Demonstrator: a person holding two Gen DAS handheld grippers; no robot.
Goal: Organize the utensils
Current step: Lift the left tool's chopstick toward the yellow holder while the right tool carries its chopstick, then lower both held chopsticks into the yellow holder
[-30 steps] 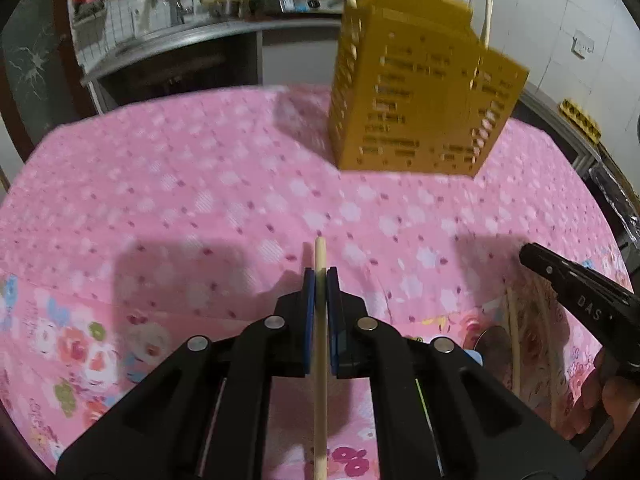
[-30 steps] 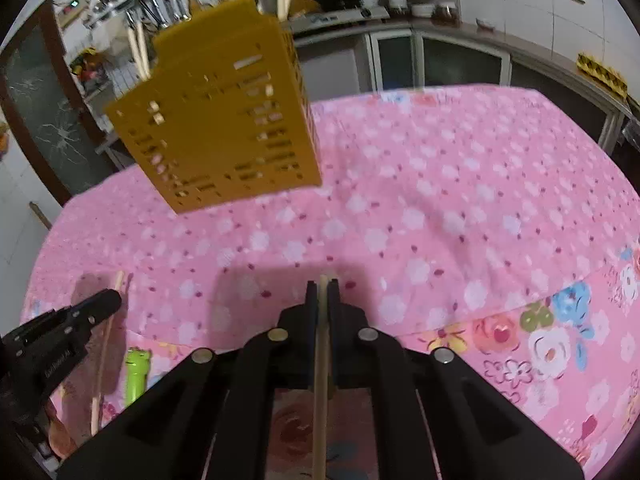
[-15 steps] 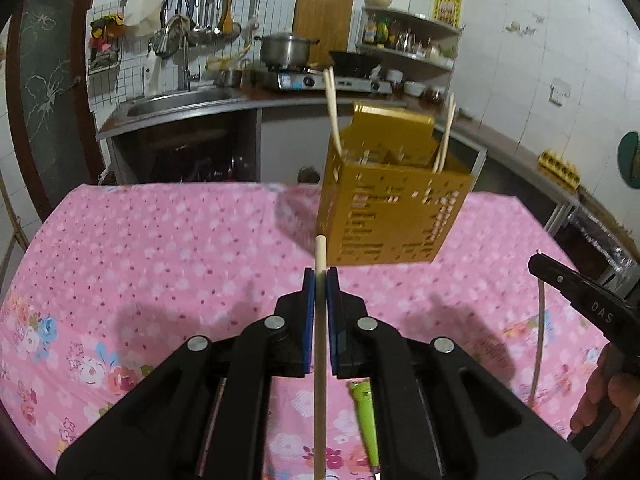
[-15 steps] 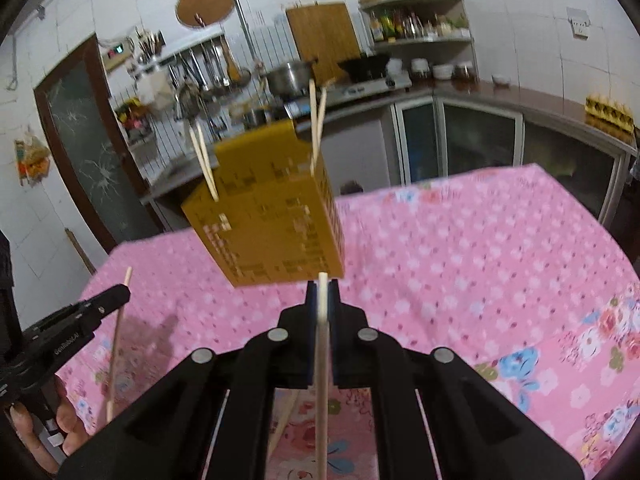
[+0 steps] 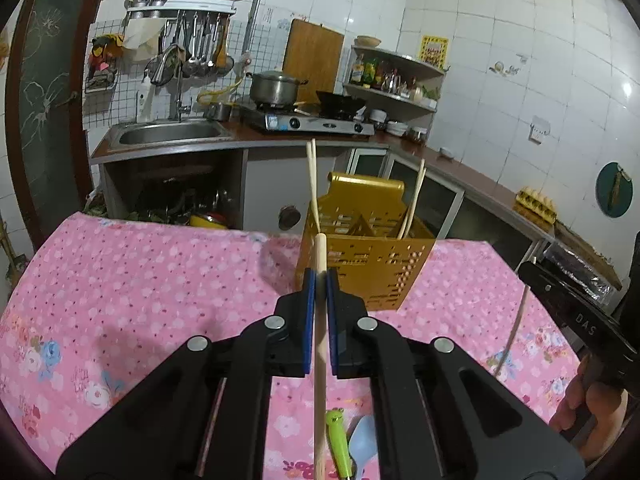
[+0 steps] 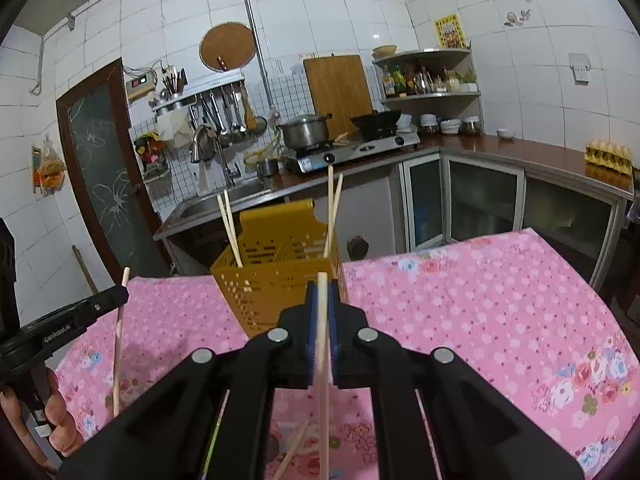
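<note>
The left gripper (image 5: 318,280) is clamped on one chopstick (image 5: 319,344); the right gripper (image 6: 321,292) pinches another chopstick (image 6: 322,360). Ahead on the pink surface (image 5: 140,280) stands one yellow basket (image 5: 372,264) holding four chopsticks (image 6: 230,224).
</note>
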